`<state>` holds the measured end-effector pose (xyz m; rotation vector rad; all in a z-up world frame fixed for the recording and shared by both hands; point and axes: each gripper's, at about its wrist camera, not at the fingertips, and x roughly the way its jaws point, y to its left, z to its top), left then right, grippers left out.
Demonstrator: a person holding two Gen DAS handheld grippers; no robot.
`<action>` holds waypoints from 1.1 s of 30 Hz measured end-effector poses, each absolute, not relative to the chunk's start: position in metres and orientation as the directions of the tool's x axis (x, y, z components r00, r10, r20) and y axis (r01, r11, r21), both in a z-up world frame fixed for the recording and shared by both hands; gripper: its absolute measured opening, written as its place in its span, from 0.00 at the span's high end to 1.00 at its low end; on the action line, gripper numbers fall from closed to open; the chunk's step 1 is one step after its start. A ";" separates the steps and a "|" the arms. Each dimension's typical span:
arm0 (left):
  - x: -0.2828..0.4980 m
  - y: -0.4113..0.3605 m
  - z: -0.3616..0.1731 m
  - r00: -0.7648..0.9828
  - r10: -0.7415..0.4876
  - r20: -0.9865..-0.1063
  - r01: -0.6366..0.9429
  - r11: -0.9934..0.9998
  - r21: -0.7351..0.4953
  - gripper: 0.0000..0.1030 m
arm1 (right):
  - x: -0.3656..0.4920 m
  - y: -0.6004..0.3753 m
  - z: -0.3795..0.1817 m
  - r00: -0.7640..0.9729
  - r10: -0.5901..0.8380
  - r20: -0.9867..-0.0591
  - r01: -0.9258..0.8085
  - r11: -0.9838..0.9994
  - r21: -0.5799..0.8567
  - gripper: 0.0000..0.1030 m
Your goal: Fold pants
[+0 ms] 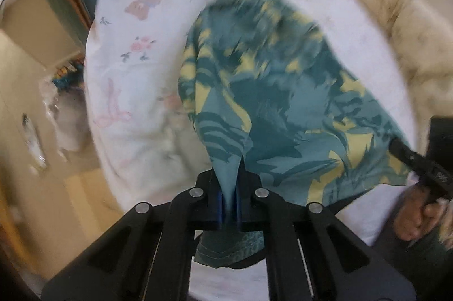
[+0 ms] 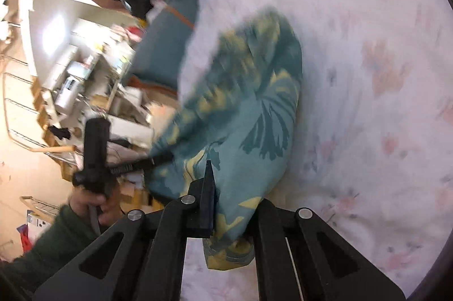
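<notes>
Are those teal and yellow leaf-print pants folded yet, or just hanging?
Not folded: the teal and yellow leaf-print pants hang bunched above the white floral bedsheet, pinched by the left gripper and right gripper.

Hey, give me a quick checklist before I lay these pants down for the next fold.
1. Left hand-held gripper shut on pants: ok.
2. Right hand-held gripper shut on pants: ok.
3. Pants lifted, stretched between both grippers: ok.
4. Fabric flat, unbunched: not ok, it sags and creases.
5. Floral bedsheet free where pants will land: ok.
6. Legs aligned: cannot tell, motion blur.
</notes>
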<state>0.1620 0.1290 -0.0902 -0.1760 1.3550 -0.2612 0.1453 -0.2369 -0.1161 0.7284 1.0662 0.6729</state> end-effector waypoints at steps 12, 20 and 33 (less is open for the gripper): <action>0.034 0.073 0.055 0.514 -0.503 -0.694 0.151 0.850 -0.504 0.96 | 0.056 -0.326 0.018 0.453 0.788 -0.417 -0.131 0.522 0.843 0.95; 0.035 0.054 0.101 0.580 -0.516 -0.630 0.193 0.838 -0.510 0.96 | 0.041 -0.357 0.085 0.533 0.770 -0.350 -0.167 0.501 0.849 0.95; 0.077 0.062 0.119 0.681 -0.448 -0.579 0.164 0.864 -0.476 0.96 | 0.103 -0.340 0.134 0.579 0.742 -0.338 -0.263 0.562 0.784 0.95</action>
